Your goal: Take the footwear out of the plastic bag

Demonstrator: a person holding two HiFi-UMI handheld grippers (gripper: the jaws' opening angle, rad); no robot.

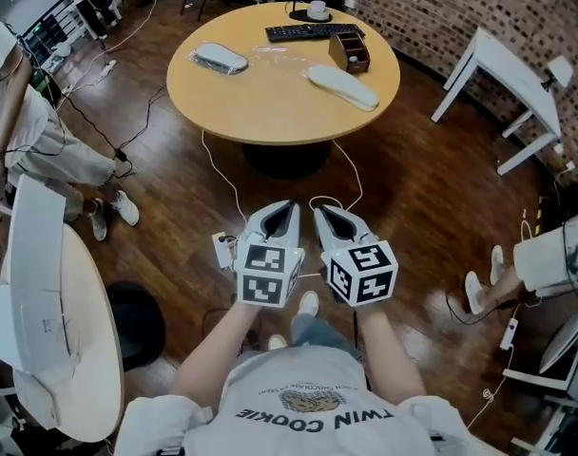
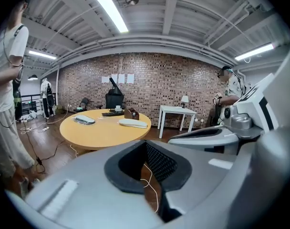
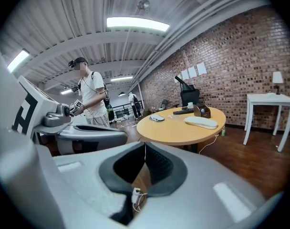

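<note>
Two pieces of footwear lie on the round wooden table (image 1: 270, 103): a grey one (image 1: 221, 58) at its left and a white one (image 1: 342, 86) at its right. Something clear and glossy, perhaps the plastic bag (image 1: 273, 53), lies between them. My left gripper (image 1: 291, 204) and right gripper (image 1: 317, 209) hang side by side close to my body, well short of the table and above the floor. Both are shut with nothing in them. The left gripper view shows its jaws (image 2: 146, 143) closed and the table ahead. In the right gripper view the jaws (image 3: 145, 144) meet too.
A keyboard (image 1: 308, 32), a cup (image 1: 317, 9) and a small wooden box (image 1: 351, 52) sit at the table's far side. Cables run over the wooden floor. A white table (image 1: 512, 79) stands at the right, a curved white one (image 1: 51, 321) at the left. People stand or sit on both sides.
</note>
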